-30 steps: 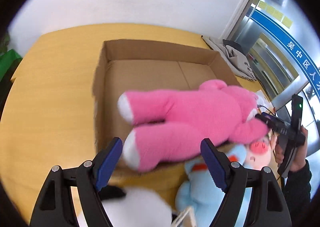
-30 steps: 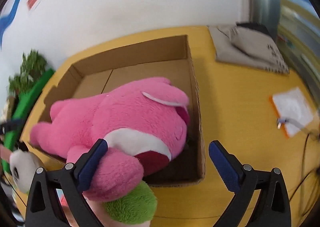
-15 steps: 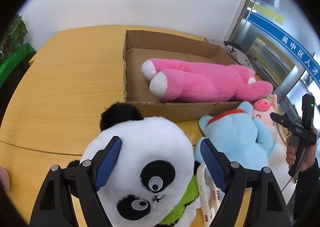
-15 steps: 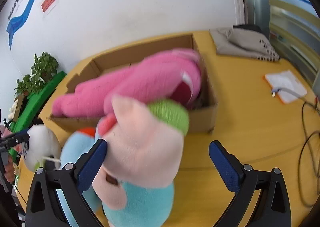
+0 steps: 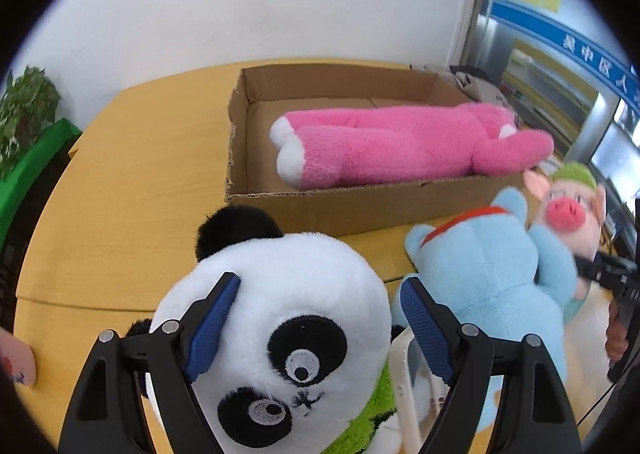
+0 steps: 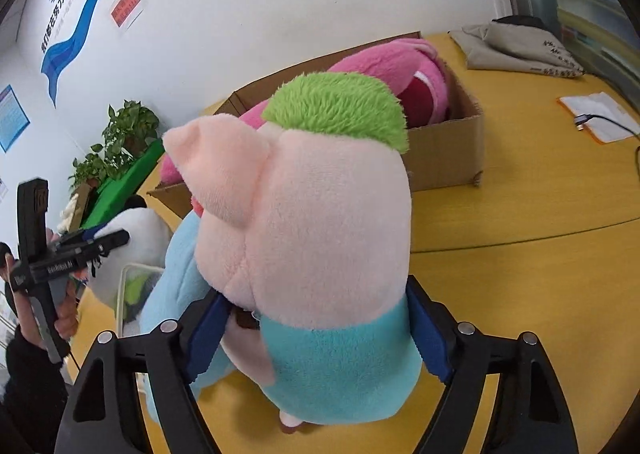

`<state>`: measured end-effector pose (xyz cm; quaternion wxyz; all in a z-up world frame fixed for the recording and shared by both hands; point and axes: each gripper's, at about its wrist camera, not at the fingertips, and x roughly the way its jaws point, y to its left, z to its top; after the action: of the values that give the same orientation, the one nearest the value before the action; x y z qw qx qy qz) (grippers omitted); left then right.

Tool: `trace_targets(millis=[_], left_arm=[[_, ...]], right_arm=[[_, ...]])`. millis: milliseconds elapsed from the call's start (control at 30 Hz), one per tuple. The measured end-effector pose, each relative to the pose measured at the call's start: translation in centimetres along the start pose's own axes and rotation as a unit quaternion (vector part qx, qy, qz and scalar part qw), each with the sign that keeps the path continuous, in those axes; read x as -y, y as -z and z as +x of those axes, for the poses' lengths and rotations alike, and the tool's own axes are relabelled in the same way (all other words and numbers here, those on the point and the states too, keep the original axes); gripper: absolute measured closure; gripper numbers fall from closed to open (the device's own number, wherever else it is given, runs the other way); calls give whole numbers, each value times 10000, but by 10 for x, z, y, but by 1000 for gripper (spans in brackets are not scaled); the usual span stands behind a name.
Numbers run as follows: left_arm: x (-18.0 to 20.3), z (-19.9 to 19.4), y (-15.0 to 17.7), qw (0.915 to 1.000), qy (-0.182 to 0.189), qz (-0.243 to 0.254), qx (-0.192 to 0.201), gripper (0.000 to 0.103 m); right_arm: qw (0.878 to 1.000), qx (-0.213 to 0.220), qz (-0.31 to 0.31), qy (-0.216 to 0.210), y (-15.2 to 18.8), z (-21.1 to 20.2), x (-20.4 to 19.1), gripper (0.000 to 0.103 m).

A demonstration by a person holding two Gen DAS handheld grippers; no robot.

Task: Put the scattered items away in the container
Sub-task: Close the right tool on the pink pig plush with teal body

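Observation:
The cardboard box [image 5: 320,210] on the yellow table holds a long pink plush [image 5: 400,150], also in the right wrist view [image 6: 384,62]. My left gripper [image 5: 320,318] is open around the head of a panda plush [image 5: 288,302] in front of the box. My right gripper [image 6: 316,330] is open with its pads either side of a pink pig plush [image 6: 312,222] with green hair and teal shirt. A light blue plush [image 5: 492,274] lies between panda and pig. The pig shows at the right in the left wrist view [image 5: 568,210].
A white plastic item [image 5: 408,386] lies beside the panda. A grey cloth bag [image 6: 516,50] and a paper with a cable [image 6: 596,118] lie on the table's far right. Green planters with plants [image 5: 28,142] stand beyond the left edge.
Both grippers pulled back from the box, leaving the pink plush inside. The left one came down over the panda; the right one closed in around the pig.

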<state>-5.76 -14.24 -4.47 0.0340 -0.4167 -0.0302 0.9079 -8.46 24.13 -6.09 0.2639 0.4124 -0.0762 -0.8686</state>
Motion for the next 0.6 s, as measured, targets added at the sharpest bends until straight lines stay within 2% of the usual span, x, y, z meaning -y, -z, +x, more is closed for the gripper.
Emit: trace_targets(millis=[133, 233, 300, 367, 400, 500, 600], left_arm=[[-9, -27, 4, 9977, 507, -378, 254, 22], [-11, -45, 9, 9939, 896, -553, 321, 22], [-10, -53, 13, 9929, 978, -564, 370, 22], [-9, -58, 20, 9917, 1057, -606, 408, 22], [-8, -59, 24, 9909, 1102, -655, 405, 22], [-4, -56, 35, 9909, 1133, -674, 281, 22], [-5, -52, 47, 9924, 1023, -657, 206, 22]], right_arm=[[9998, 76, 159, 70, 12, -24, 12, 18], [9994, 211, 255, -26, 17, -40, 16, 18], [9995, 202, 253, -59, 22, -45, 17, 17], [9996, -3, 267, 77, 29, -35, 18, 16], [9994, -51, 334, 115, 33, -29, 20, 13], [9985, 68, 522, 119, 37, -32, 24, 7], [9983, 175, 490, 267, 32, -40, 22, 7]])
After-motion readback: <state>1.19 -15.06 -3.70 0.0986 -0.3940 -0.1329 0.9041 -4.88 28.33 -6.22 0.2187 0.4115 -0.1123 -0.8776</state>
